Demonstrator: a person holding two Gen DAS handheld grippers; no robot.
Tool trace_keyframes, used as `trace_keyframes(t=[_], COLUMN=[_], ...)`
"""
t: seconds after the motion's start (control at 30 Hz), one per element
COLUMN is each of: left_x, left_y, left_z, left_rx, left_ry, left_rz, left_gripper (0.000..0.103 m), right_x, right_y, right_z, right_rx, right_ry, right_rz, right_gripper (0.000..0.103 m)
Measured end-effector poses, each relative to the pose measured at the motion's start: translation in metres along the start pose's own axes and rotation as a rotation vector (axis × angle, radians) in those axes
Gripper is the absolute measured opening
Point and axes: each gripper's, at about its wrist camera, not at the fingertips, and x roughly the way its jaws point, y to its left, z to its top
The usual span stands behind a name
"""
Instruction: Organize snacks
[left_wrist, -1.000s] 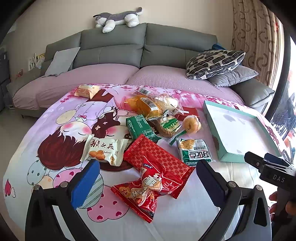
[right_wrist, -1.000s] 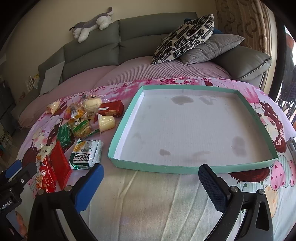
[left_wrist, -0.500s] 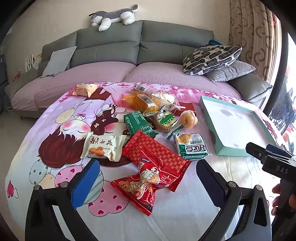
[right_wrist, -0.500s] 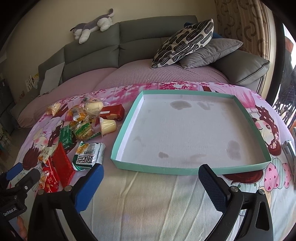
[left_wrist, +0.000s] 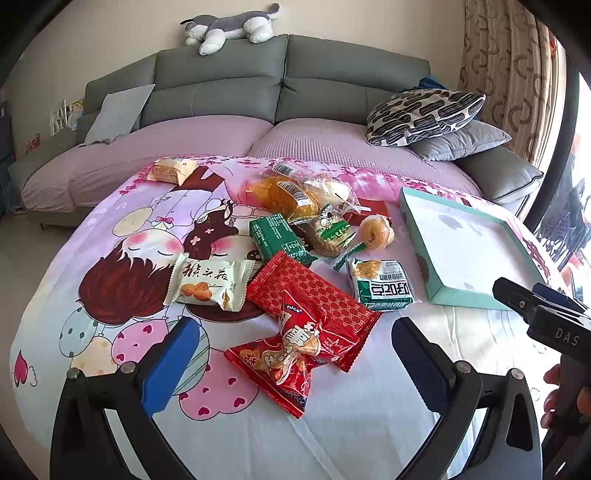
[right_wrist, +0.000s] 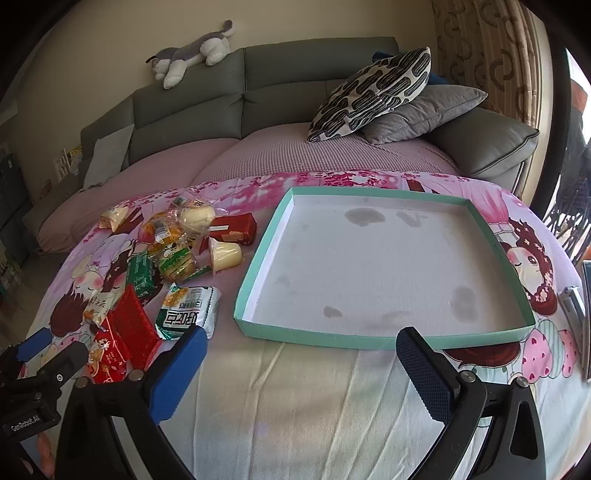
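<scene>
One small packet (left_wrist: 171, 170) clearer from left, tray (right_wrist: 258, 258) interior from right

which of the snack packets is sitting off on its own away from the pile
The small pale orange packet at the far left edge of the cartoon-print cloth, toward the sofa. Every other snack touches or overlaps a neighbour in the cluster; this one has bare cloth all round it.

Black hand-held gripper (left_wrist: 295, 363), blue pads (left_wrist: 171, 363)

From the left wrist we face the snack pile (left_wrist: 295, 266) closely; from the right wrist, the teal tray (right_wrist: 384, 341). Both views share them and the sofa (left_wrist: 280, 85).
</scene>
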Motion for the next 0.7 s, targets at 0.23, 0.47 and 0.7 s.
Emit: trace_keyframes(t=[0.23,0.47,0.7], left_x=[0.008,0.016,0.028], left_y=[0.003,0.009,0.012], left_z=[-0.004,-0.008,-0.011], left_rx=[-0.008,-0.02,-0.013], left_ry=[0.021,0.037,0.068], left_rz=[-0.002,-0.023,-0.04], left_gripper=[0.103,0.099,0.091], right_x=[0.005,0.018,0.033], right_y=[0.002,0.015,0.049], right_z=[-0.003,-0.004,-0.003], right_rx=[-0.008,-0.01,-0.057], right_ry=[0.017,0.051,0.087], right_rz=[0.001,0.072,0.191], right_gripper=[0.103,0.103,0.103])
